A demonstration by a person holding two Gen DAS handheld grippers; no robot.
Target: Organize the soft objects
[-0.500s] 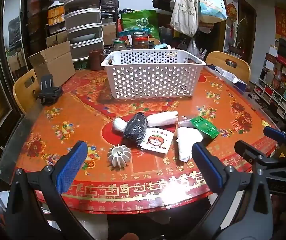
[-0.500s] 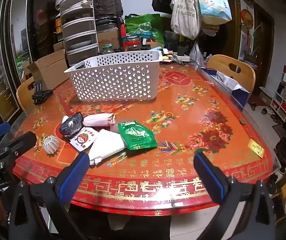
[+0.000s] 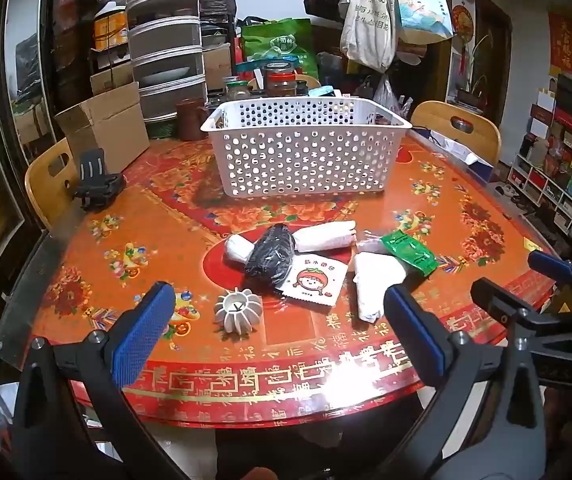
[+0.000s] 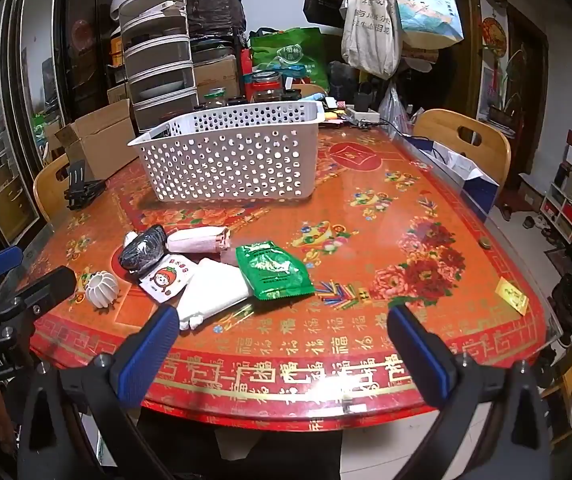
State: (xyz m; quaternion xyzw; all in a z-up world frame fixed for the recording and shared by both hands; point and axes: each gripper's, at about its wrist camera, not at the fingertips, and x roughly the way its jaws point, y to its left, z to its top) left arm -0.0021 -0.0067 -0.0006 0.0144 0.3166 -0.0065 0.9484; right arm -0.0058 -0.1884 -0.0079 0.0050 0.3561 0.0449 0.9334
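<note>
A white perforated basket [image 3: 305,152] [image 4: 230,160] stands at the back of the red round table [image 3: 166,240]. In front of it lie soft items: a black bundle [image 3: 272,256] [image 4: 144,250], a white roll [image 3: 325,236] [image 4: 198,240], a green packet [image 3: 409,252] [image 4: 274,270], a white folded cloth [image 3: 373,280] [image 4: 214,292], and a cartoon-print packet [image 3: 313,282] [image 4: 168,278]. My left gripper [image 3: 278,332] is open and empty, near the table's front edge. My right gripper [image 4: 284,344] is open and empty, to the right of the items.
A white ribbed round object [image 3: 238,310] [image 4: 102,288] lies at the left of the pile. A black clamp-like holder [image 3: 96,186] sits at the table's left. Cardboard box [image 3: 102,128], stacked drawers, jars and wooden chairs [image 4: 461,144] surround the table.
Both grippers have moved slightly closer to the table; the items have not moved.
</note>
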